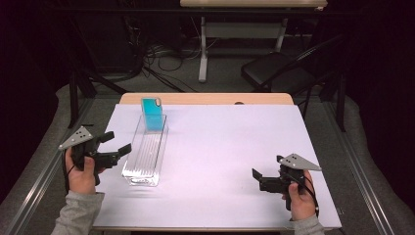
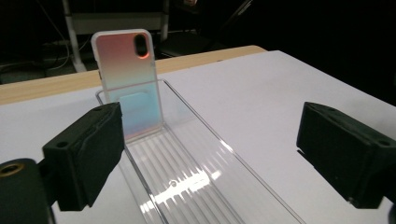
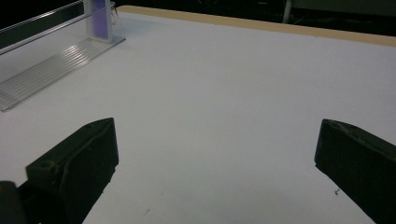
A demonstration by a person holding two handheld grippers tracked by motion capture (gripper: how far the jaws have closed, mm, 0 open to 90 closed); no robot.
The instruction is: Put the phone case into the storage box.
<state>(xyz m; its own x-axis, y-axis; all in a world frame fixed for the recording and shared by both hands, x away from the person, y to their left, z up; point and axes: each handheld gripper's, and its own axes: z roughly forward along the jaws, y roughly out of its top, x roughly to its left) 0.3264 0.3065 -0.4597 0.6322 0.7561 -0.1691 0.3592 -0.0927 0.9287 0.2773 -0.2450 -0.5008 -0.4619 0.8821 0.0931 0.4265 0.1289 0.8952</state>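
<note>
Since the slim phone case with a white rim and teal-to-pink iridescent back already stands upright in the far end of the long clear ribbed plastic tray, leaning on its end wall at upper left of the high view, I judge the placing done and little left beyond backing the tools off. My left gripper sits at left-centre of the high view, just beside the tray's near half, jaws spread wide with nothing between them; in the left gripper view the tray runs up between the black jaws and the case stands at upper left, not touched. My right gripper is at lower right, well apart from the tray, jaws equally wide and empty over bare sheet; its own view has the tray at upper left. Surface: a white sheet over a light wooden tabletop whose far edge shows along the top. Room: dark, grey carpet, a tangle of cables at upper centre, a white-legged desk behind, a black folding chair at upper right.
</note>
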